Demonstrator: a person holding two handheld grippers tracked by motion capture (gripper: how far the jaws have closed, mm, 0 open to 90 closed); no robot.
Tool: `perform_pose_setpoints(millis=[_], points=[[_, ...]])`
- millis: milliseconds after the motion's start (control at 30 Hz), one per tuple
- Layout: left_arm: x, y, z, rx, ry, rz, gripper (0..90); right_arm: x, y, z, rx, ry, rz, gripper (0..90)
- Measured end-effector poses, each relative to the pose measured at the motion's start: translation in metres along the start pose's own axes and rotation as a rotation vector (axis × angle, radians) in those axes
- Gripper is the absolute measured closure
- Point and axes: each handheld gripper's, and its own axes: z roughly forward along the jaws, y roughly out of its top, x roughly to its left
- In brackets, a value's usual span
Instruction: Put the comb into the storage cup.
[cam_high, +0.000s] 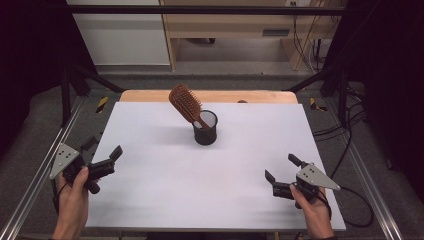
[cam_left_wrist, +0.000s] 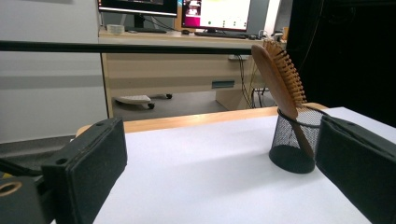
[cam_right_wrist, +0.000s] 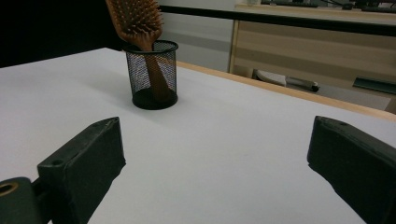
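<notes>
At table's near corners, left gripper (cam_high: 104, 150) and right gripper (cam_high: 281, 168) fingers released; hairbrush (cam_high: 185, 103) tilted in mesh cup (cam_high: 205, 131).

- The cup (cam_high: 205, 129) stood on the counter (cam_high: 160, 190), toward its far edge.
- The hairbrush (cam_high: 186, 104) stood in it (handle down), leaning left.
- Both grippers sat nearer, well apart from it.

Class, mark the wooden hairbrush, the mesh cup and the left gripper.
wooden hairbrush (cam_high: 185, 102), high view, on its bristled head.
mesh cup (cam_high: 205, 134), high view, on its black outer wall.
left gripper (cam_high: 104, 148), high view, midway between its open fingertips.
</notes>
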Motion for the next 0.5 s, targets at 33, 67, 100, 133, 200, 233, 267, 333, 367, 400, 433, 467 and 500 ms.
perform_pose_setpoints(millis=[33,67,100,133,200,233,267,333,367,400,433,467,500], points=[[0.000,-0.002,0.000,0.002,-0.003,0.001,2.5,0.000,-0.001,0.000,0.001,0.003,-0.006,4.2],[-0.001,-0.004,-0.001,0.002,-0.004,-0.002,2.5,0.000,-0.001,0.000,0.003,0.003,-0.011,4.2],[-0.001,-0.005,-0.001,0.004,-0.004,-0.006,2.5,0.000,-0.002,0.000,0.004,0.002,-0.012,4.2],[-0.003,-0.008,-0.001,0.004,-0.007,-0.013,2.6,0.000,-0.003,0.000,0.006,0.000,-0.008,4.2],[-0.005,-0.010,-0.001,0.007,-0.016,-0.007,2.5,0.000,-0.003,0.000,0.006,-0.002,-0.004,4.2],[-0.006,-0.011,-0.001,0.009,-0.018,-0.002,2.5,0.000,-0.003,0.000,0.005,-0.002,-0.006,4.2],[-0.008,-0.012,-0.001,0.008,-0.021,0.002,2.5,0.000,-0.003,0.000,0.004,0.000,-0.008,4.2],[-0.010,-0.014,-0.001,0.004,-0.025,-0.002,2.5,0.000,-0.003,0.000,-0.004,0.002,-0.015,4.3],[-0.010,-0.015,-0.001,0.004,-0.027,-0.002,2.5,0.000,-0.003,0.001,-0.004,0.005,-0.012,4.3],[-0.011,-0.016,-0.001,0.003,-0.028,-0.003,2.5,0.000,-0.003,0.001,-0.003,0.005,-0.014,4.3],[-0.012,-0.017,-0.001,0.001,-0.031,-0.003,2.5,0.001,-0.004,0.002,0.000,0.007,-0.018,4.2],[-0.012,-0.018,-0.001,0.002,-0.035,-0.003,2.5,0.001,-0.004,0.002,0.003,0.008,-0.020,4.2],[-0.013,-0.019,-0.001,0.001,-0.037,-0.003,2.5,0.001,-0.005,0.002,0.004,0.008,-0.020,4.2]])
